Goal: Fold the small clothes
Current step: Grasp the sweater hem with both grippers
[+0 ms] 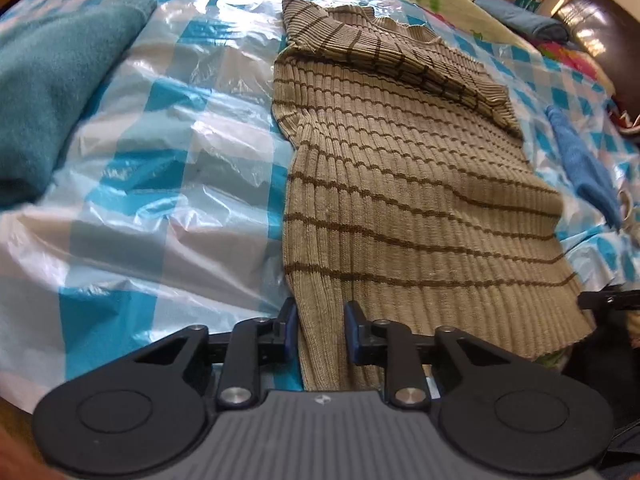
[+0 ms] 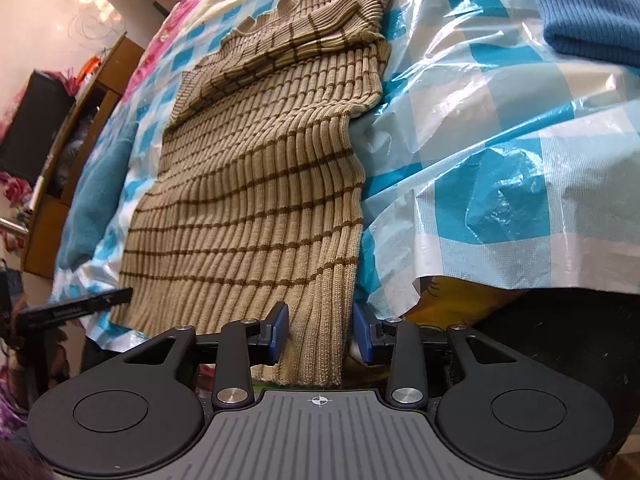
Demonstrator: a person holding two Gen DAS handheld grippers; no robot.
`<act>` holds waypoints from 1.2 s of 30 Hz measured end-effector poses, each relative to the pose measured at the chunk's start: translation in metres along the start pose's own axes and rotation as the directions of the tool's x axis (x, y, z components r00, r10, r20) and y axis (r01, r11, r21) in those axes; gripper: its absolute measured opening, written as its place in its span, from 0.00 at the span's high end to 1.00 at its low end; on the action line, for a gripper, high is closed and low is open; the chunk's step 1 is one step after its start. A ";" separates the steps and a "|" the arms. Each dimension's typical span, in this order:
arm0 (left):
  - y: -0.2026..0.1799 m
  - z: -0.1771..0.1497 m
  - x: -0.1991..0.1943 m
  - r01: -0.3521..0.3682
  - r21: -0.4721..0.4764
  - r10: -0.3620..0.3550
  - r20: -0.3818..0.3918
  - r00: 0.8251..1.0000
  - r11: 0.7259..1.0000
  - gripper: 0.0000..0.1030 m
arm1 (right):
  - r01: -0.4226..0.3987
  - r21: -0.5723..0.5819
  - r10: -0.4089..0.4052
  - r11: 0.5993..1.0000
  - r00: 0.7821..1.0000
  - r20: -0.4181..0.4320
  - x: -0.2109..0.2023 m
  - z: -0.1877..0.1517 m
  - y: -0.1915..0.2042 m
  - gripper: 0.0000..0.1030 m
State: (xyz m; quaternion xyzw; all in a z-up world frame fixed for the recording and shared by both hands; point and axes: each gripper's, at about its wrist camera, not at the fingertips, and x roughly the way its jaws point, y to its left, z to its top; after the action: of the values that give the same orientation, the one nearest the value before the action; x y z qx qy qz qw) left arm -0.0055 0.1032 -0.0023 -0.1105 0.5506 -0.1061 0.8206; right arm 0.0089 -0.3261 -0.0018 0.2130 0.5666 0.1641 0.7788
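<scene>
Ribbed knit sweater (image 1: 400, 184); glossy crinkled plastic sheet (image 1: 168, 128).

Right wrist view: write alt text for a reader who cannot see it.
The right tongs grip the near hem corner of a beige ribbed sweater with brown stripes, spread on a blue-and-white checked plastic sheet, its top already folded down. A folded blue knit lies far right.

Bright daylight fills both views. It glares white off the crinkled plastic sheet (image 1: 168, 128), strongest at the far left in the left wrist view and at the right in the right wrist view. Fisheye bending curves every edge, and the dark corners vignette. The far room blurs; a wall (image 2: 60, 12) washes out.
</scene>
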 end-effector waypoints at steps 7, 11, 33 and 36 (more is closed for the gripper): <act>0.009 -0.002 -0.002 0.093 -0.071 -0.093 0.007 0.996 0.993 0.88 | -0.123 0.159 0.116 0.980 0.992 0.052 -0.004 -0.005 -0.021 0.90; 0.014 0.002 -0.004 0.167 -0.126 -0.163 0.039 0.986 0.978 0.88 | -0.215 0.195 0.194 0.957 0.973 0.123 -0.013 -0.005 -0.021 0.93; 0.049 0.208 0.004 0.566 -0.238 -0.361 0.567 0.740 0.789 0.89 | -0.549 0.189 0.294 0.814 0.671 0.681 -0.033 0.178 -0.026 0.95; 0.061 0.230 0.034 0.545 -0.306 -0.312 0.565 0.764 0.781 0.89 | -0.531 0.256 0.233 0.808 0.686 0.690 -0.004 0.213 -0.041 0.95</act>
State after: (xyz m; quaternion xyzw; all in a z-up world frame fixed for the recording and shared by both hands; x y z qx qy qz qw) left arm 0.2235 0.1664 0.0348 -0.4479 0.2943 -0.1341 0.8335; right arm 0.2110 -0.3946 0.0369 0.5404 0.2359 0.1154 0.7994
